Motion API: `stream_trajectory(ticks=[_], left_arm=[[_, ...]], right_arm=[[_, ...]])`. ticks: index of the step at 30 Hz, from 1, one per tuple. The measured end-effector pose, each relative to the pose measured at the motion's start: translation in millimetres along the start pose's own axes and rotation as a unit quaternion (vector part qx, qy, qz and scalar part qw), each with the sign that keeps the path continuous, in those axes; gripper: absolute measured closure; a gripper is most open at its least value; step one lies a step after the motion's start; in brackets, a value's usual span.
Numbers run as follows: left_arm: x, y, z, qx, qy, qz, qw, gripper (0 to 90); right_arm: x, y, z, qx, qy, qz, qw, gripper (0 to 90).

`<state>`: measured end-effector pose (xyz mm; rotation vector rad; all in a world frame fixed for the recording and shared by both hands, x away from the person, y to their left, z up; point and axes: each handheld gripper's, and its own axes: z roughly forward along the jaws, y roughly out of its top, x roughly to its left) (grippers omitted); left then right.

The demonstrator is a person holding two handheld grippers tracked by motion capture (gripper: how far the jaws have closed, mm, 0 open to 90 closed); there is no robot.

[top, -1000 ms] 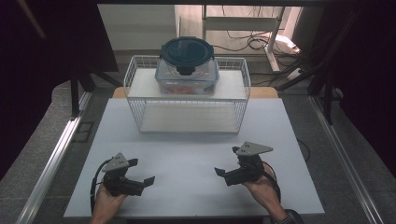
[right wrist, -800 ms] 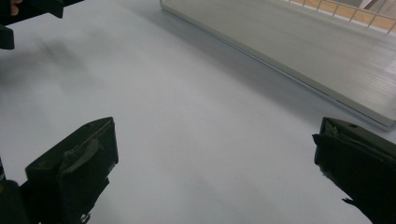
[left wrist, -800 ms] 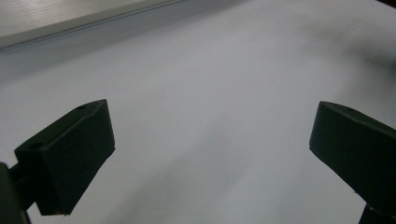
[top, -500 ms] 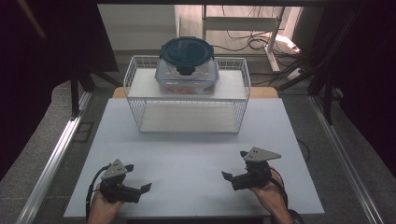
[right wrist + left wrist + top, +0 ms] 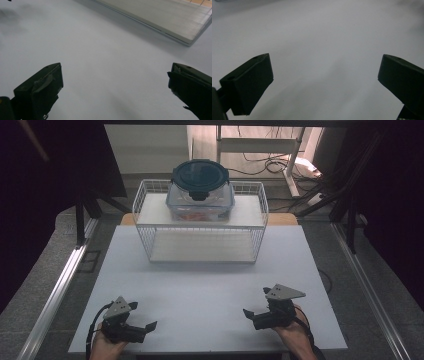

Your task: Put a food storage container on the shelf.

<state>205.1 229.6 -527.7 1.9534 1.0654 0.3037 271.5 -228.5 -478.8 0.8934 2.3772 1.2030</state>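
Both our hand-held grippers, left [image 5: 150, 325] and right [image 5: 246, 312], rest jaws apart, empty, at the worktop's [image 5: 210, 285] near edge; lidded container [image 5: 201, 190] sits atop wire basket [image 5: 200, 227], well apart, approach unobstructed.

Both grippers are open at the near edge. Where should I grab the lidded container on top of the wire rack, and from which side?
Probably the lidded container by its clear side walls, below the dark lid, one gripper on each flank. The left gripper and right gripper both stand open. The near latch tab sticks out in front, and the wire rack rim rings the base, so come in from above.
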Motion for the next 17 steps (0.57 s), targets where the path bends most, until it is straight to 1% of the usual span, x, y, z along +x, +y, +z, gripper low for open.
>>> stream_trajectory(ticks=[2,10,13,17], left_arm=[[0.9,-2.0,0.2,0.003,-0.003,-0.002,1.0000,0.0],[1.8,-6.9,2.5,0.020,-0.006,-0.006,0.9998,0.0],[1.8,-8.0,4.4,0.031,-0.005,-0.005,0.9995,0.0],[1.0,-7.5,6.5,0.039,-0.002,0.001,0.9992,0.0]], right_arm=[[-0.1,-3.5,0.5,0.004,-0.001,0.005,1.0000,0.0],[1.2,-16.1,5.9,0.029,-0.004,0.005,0.9996,0.0],[0.8,-19.7,8.8,0.045,-0.005,0.004,0.9990,0.0],[1.4,-21.3,12.0,0.054,-0.007,0.001,0.9985,0.0]])
